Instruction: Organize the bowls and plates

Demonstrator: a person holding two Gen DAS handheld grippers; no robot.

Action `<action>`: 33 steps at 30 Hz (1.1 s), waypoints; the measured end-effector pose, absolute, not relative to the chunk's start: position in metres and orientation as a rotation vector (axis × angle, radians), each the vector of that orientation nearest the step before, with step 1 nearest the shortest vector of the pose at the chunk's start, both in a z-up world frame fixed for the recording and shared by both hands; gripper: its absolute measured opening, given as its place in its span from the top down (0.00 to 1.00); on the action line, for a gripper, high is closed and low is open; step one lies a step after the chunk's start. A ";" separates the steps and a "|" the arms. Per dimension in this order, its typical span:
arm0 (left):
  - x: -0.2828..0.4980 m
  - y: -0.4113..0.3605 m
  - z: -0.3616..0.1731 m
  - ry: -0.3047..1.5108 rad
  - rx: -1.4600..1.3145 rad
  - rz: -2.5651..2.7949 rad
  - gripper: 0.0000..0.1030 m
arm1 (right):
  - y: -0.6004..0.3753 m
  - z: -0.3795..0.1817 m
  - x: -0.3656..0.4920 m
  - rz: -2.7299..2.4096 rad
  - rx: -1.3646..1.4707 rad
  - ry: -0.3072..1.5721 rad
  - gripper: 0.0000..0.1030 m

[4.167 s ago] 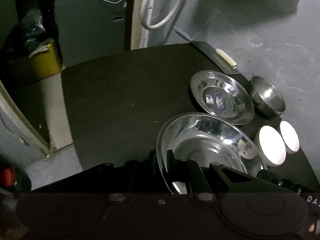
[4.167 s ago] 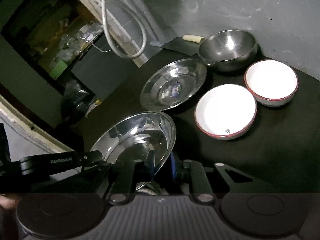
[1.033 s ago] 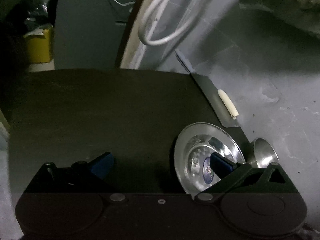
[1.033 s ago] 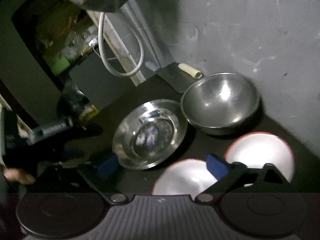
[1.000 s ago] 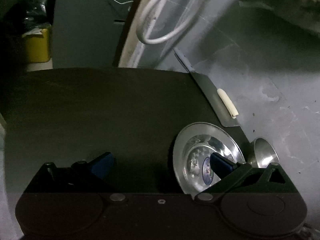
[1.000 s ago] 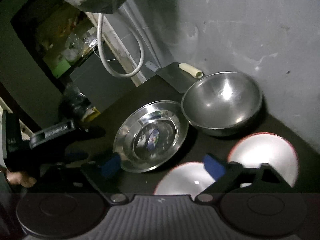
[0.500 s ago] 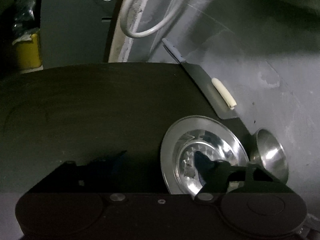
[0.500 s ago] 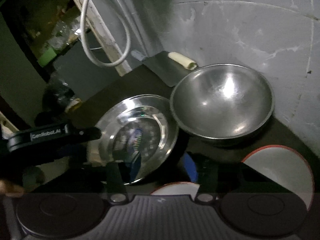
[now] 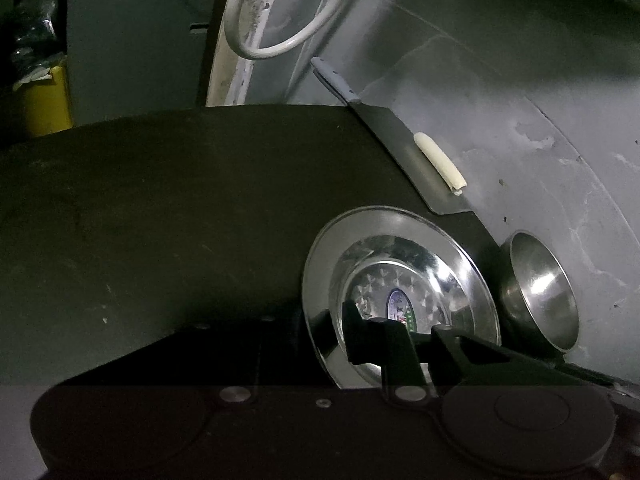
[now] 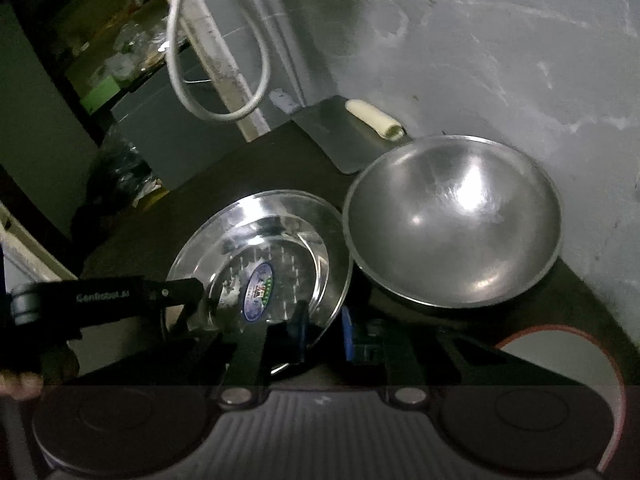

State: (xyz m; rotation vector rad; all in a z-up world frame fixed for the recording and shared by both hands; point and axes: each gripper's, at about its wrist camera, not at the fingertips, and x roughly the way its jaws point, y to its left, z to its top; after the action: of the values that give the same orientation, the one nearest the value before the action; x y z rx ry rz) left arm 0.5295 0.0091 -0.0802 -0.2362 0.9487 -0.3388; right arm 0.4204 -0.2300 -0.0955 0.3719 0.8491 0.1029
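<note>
A steel plate (image 9: 400,264) with a round sticker lies on the dark table (image 9: 160,200). My left gripper (image 9: 324,320) is closing on the plate's left rim, one finger inside the dish and one outside. The right wrist view shows the same plate (image 10: 260,240) with the left gripper (image 10: 188,300) clamped at its left edge. My right gripper (image 10: 324,332) is shut on the plate's near right rim, which sits between the blue pads. A steel bowl (image 10: 452,220) stands just right of the plate and appears small in the left wrist view (image 9: 536,292).
A white bowl with a red rim (image 10: 560,356) sits at the right front. A flat metal blade (image 9: 412,160) with a cream roll lies against the grey wall. A white cable loop (image 9: 272,20) hangs behind. A yellow bin (image 9: 44,100) stands beyond the table's far left edge.
Both grippers let go of the larger steel plate, which is out of view. Over the last second both pairs of jaws narrowed from wide open onto this plate's rim, and the right gripper came closer.
</note>
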 end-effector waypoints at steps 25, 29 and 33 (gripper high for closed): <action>0.331 -0.026 -0.023 0.860 -0.220 -0.626 0.81 | -0.270 -0.018 0.195 0.048 0.323 0.733 0.81; 0.300 -0.034 -0.035 0.908 -0.202 -0.665 0.81 | -0.276 -0.027 0.156 0.042 0.326 0.782 0.81; 0.278 -0.034 -0.053 0.963 -0.193 -0.678 0.81 | -0.277 -0.037 0.128 0.036 0.344 0.831 0.81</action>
State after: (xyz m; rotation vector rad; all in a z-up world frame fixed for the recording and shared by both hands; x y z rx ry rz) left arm 0.2785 -0.0339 -0.0530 -0.1929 0.9633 -0.6781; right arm 0.1275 -0.2768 -0.0371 0.3445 0.8310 0.0364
